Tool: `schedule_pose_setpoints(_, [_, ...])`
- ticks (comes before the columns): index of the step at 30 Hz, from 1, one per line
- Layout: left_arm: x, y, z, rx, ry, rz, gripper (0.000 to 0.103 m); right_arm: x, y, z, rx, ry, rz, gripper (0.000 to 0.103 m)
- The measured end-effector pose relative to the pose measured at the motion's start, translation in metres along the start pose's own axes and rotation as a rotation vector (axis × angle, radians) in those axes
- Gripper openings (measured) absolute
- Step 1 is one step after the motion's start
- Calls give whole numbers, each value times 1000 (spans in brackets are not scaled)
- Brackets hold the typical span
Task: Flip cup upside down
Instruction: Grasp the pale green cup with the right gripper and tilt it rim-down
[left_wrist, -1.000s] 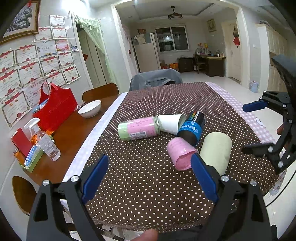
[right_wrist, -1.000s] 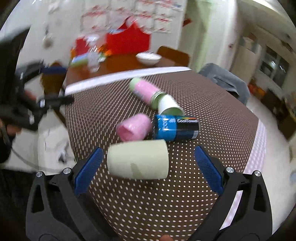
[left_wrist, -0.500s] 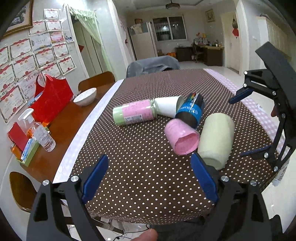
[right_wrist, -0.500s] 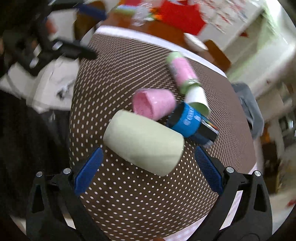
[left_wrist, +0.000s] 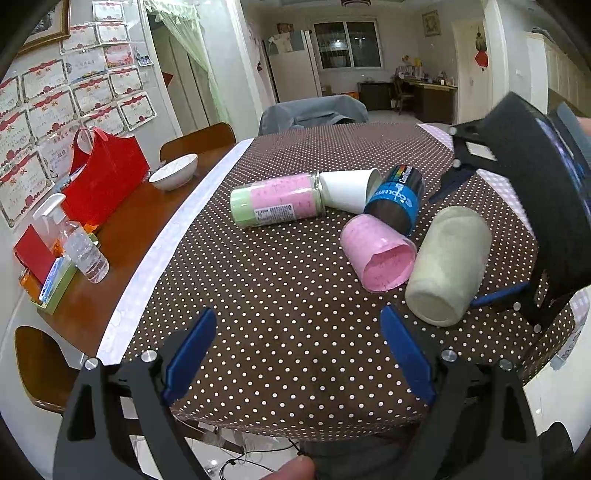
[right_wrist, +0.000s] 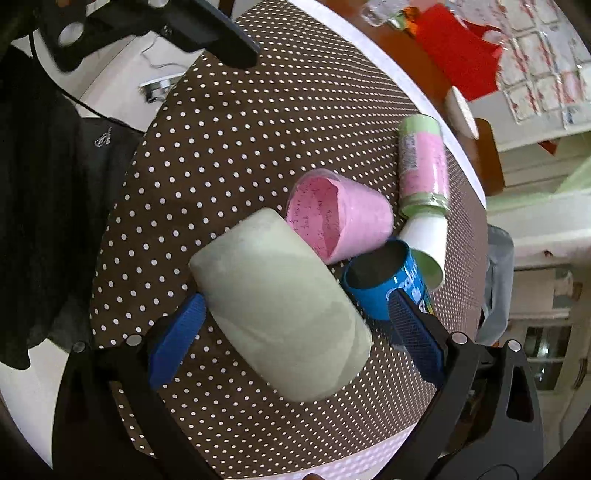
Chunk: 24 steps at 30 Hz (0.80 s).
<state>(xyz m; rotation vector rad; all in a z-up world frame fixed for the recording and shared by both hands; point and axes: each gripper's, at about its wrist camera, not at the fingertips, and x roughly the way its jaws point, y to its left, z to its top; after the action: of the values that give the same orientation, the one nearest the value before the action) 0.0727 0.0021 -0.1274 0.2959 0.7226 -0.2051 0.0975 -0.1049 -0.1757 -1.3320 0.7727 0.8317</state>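
On the far left edge of the worktop (left_wrist: 122, 229) stand a red bag (left_wrist: 105, 177), a spray bottle (left_wrist: 79, 245) and a white bowl (left_wrist: 173, 171), all well apart from the action. The left tool (left_wrist: 295, 350) hovers over the near edge of the dotted cloth (left_wrist: 280, 280) with its blue pads spread wide and nothing between them; it looks best kept back there, out of the way.

Further right lies a cluster of tipped containers: a pink-and-green jar (left_wrist: 275, 199), a white paper cup (left_wrist: 349, 190) at its mouth, a blue can (left_wrist: 397, 201) and a pink cup (left_wrist: 376, 253) on its side, mouth toward the near edge.

At the right end lies the pale green cup (right_wrist: 279, 317), on its side and apparently touching the pink cup. The right tool (right_wrist: 291, 332) straddles it, pads wide on either flank and seemingly not yet pressing. To do this well, I judge the pads should close on the mid-body, squarely across the width, firm enough not to slip on a smooth wall. Then lift clear of the pink cup before rotating, so the neighbours are not knocked, and set the rim flat on bare cloth.
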Motion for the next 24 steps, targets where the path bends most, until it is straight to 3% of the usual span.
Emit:
schedule_pose_setpoints(4, [2, -3, -1, -2, 5, -11, 89, 12, -5, 12, -24, 46, 44, 96])
schedule_pose_setpoints(10, [5, -4, -4, -2, 16, -20, 89, 28, -12, 14, 46, 129, 165, 79])
schedule_pose_setpoints(20, [7, -5, -3, -7, 20, -32, 89, 39, -20, 28, 81, 166, 210, 79])
schedule_pose_setpoints(24, [6, -6, -3, -4, 17, -31, 89, 33, -22, 27, 130, 148, 219, 74])
